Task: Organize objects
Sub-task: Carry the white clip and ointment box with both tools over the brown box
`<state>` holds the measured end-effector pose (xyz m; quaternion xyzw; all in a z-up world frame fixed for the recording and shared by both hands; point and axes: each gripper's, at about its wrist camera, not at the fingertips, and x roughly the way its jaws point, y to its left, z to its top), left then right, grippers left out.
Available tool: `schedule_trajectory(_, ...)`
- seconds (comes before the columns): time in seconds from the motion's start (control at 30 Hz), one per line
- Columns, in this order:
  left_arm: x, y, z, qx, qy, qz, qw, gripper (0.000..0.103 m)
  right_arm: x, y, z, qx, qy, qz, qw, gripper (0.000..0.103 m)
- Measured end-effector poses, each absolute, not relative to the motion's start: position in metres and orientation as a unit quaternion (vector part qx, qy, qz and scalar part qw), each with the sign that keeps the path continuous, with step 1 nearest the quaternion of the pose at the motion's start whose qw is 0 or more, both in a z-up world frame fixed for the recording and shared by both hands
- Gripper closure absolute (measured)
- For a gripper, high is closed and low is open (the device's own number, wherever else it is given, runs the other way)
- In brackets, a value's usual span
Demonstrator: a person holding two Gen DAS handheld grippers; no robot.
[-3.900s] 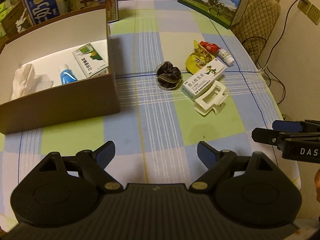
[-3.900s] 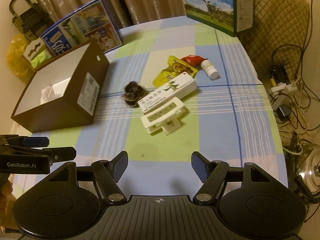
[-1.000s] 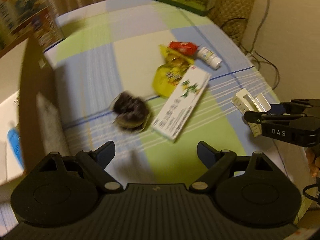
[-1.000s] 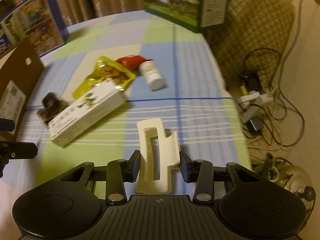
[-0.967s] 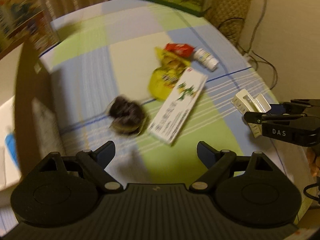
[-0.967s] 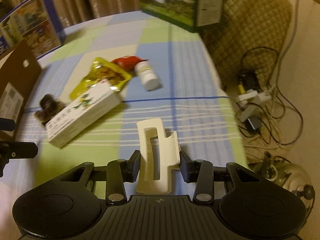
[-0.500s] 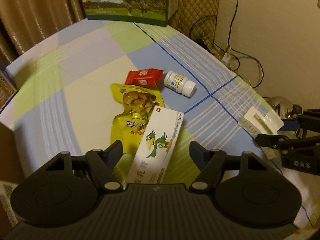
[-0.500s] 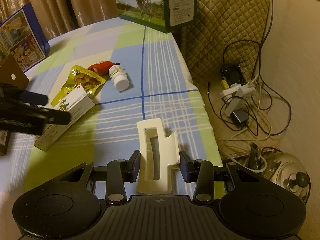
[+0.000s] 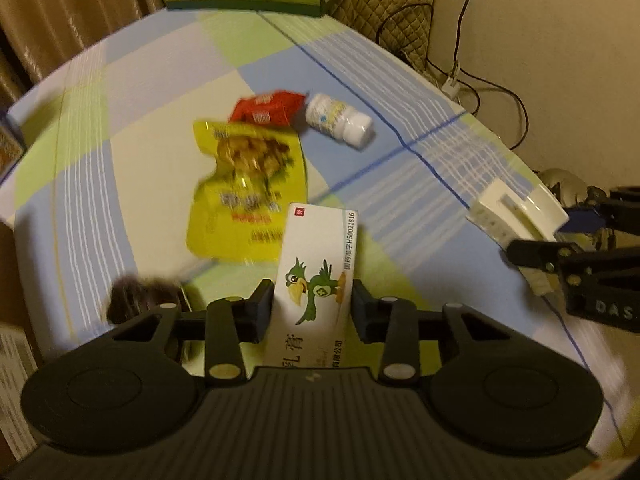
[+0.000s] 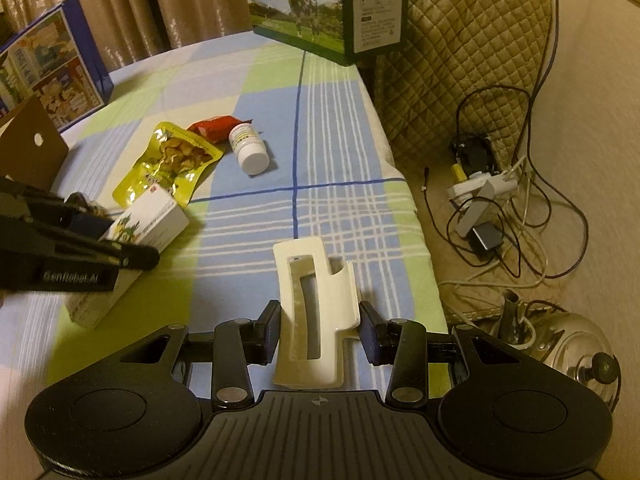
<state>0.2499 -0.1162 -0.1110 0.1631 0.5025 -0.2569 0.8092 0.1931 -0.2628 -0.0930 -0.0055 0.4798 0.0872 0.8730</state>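
Observation:
My left gripper (image 9: 312,304) is shut on the white ointment box (image 9: 318,276) with a green bird print, its far end resting near the yellow snack pouch (image 9: 248,184). My right gripper (image 10: 320,330) is shut on the white hair claw clip (image 10: 314,300), held above the table's right edge. Seen from the left wrist view, the clip (image 9: 516,212) sits at the right in the right gripper's fingers (image 9: 536,252). A red packet (image 9: 266,108), a white pill bottle (image 9: 340,122) and a dark scrunchie (image 9: 140,296) lie on the checked tablecloth (image 10: 328,112).
The brown cardboard box's corner (image 10: 30,144) stands at the left. Milk cartons (image 10: 320,4) and a printed box (image 10: 48,68) line the table's far edge. Right of the table: a quilted chair (image 10: 472,52), cables with a power strip (image 10: 480,184) and a metal kettle (image 10: 572,352) on the floor.
My left gripper has moved in over the ointment box and shut on it; half a second ago it stood open. My right gripper still holds the hair clip, which it picked up earlier.

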Motion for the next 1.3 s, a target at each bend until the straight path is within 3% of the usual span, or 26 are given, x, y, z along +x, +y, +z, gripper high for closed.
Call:
schedule_trajectory(0.47, 0.186, -0.045, -0.101, 0.069, 0.547, -0.213, 0.806, 0.069, 0.159, -0.241, -0.090, -0.009, 0.495, 0.147, 0.856, 0.065)
schedule_trajectory(1.3, 0.134, 0.156, 0.003, -0.070, 0.456, -0.049, 0.886, 0.069, 0.115, -0.054, -0.012, -0.001, 0.427, 0.392, 0.815, 0.065)
